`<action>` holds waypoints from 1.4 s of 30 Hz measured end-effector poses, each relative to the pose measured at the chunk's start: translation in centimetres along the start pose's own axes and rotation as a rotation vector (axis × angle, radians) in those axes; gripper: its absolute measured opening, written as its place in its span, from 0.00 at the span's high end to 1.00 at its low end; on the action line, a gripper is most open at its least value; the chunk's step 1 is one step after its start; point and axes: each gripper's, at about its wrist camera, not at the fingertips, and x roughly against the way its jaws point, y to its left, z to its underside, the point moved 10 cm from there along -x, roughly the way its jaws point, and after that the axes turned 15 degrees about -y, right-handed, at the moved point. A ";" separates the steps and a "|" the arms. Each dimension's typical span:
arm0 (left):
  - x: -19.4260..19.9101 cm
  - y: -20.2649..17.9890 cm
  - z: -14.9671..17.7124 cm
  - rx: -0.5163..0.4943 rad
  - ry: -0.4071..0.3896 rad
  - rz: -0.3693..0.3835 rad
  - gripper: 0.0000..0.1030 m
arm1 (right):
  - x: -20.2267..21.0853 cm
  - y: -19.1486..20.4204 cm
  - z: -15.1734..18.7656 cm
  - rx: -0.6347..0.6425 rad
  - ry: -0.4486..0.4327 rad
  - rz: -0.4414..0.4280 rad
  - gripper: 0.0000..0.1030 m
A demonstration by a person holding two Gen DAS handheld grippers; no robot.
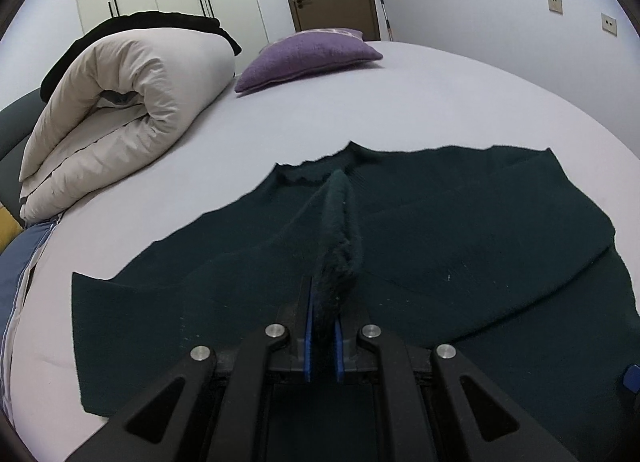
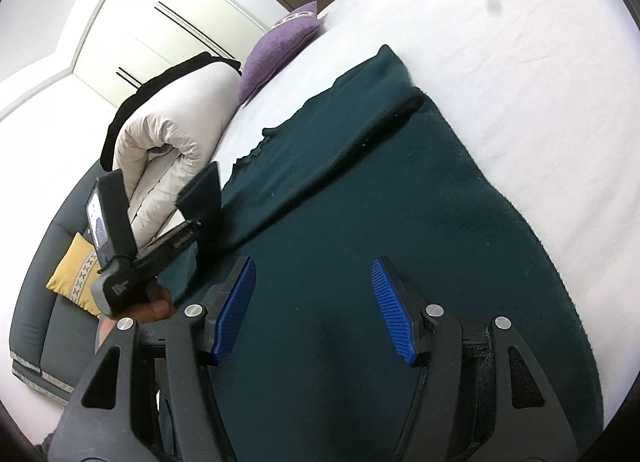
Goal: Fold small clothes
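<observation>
Left gripper pinching one dark green garment, seemingly a sweater; right gripper spread above it.

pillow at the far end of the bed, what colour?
Purple pillow, plain with a fuzzy texture; clearest in the left wrist view.

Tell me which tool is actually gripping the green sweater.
The left tool: it is shut on a fold of the green sweater. The right tool is open above it.
</observation>
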 end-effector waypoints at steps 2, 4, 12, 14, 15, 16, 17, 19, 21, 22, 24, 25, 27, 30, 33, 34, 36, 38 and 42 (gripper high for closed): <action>-0.3 -0.6 0.1 -0.010 0.004 0.001 0.88 | -0.1 -0.1 0.2 -0.002 -0.001 0.002 0.43; -0.9 -1.1 0.1 -0.042 0.012 0.004 0.74 | -0.4 0.0 0.4 -0.002 0.002 0.006 0.43; 3.9 3.2 -2.5 0.028 -0.112 -0.014 0.02 | -1.2 0.9 0.1 0.040 0.004 0.041 0.43; 5.3 5.7 -2.5 0.080 -0.122 -0.007 0.02 | -1.8 1.6 -0.5 0.051 0.007 0.035 0.42; 5.6 6.8 -2.5 0.099 -0.126 -0.008 0.02 | -2.2 2.2 -0.9 0.062 0.005 0.030 0.42; 6.1 8.5 -2.2 0.126 -0.132 -0.016 0.02 | -2.8 3.3 -1.3 0.088 0.008 0.021 0.42; 6.5 10.4 -1.9 0.154 -0.134 -0.033 0.02 | -3.4 4.3 -1.6 0.109 0.012 0.011 0.42; 6.9 14.2 -0.9 0.233 -0.126 -0.059 0.02 | -5.3 6.6 -2.1 0.160 0.040 -0.018 0.42; 7.1 18.3 0.3 0.320 -0.124 -0.087 0.02 | -7.6 8.9 -2.4 0.206 0.069 -0.038 0.41; 7.0 20.4 1.2 0.355 -0.111 -0.110 0.02 | -8.8 10.1 -2.4 0.233 0.078 -0.054 0.42; 6.6 23.9 2.9 0.414 -0.080 -0.143 0.05 | -12.2 12.1 -2.1 0.273 0.129 -0.076 0.42; 6.6 25.4 3.7 0.443 -0.070 -0.152 0.08 | -13.6 12.7 -2.0 0.280 0.149 -0.068 0.42; 6.5 27.8 5.2 0.491 -0.055 -0.173 0.08 | -17.7 13.3 -1.1 0.285 0.226 -0.046 0.42; 6.2 30.0 7.0 0.533 -0.041 -0.185 0.09 | -21.8 12.5 0.2 0.265 0.312 0.046 0.42; 5.7 30.8 8.1 0.571 -0.027 -0.172 0.09 | -23.8 12.9 1.3 0.302 0.351 0.059 0.60; 5.6 30.6 8.3 0.585 -0.023 -0.161 0.09 | -24.0 13.1 1.4 0.332 0.348 0.063 0.65; 5.4 30.5 8.7 0.605 -0.012 -0.150 0.12 | -24.1 13.6 1.7 0.377 0.350 0.058 0.82; 5.0 30.4 8.6 0.631 -0.007 -0.130 0.13 | -23.6 14.0 1.3 0.415 0.328 0.058 0.90; 4.3 29.6 8.0 0.643 0.001 -0.108 0.13 | -21.1 15.9 -1.0 0.448 0.249 0.013 0.93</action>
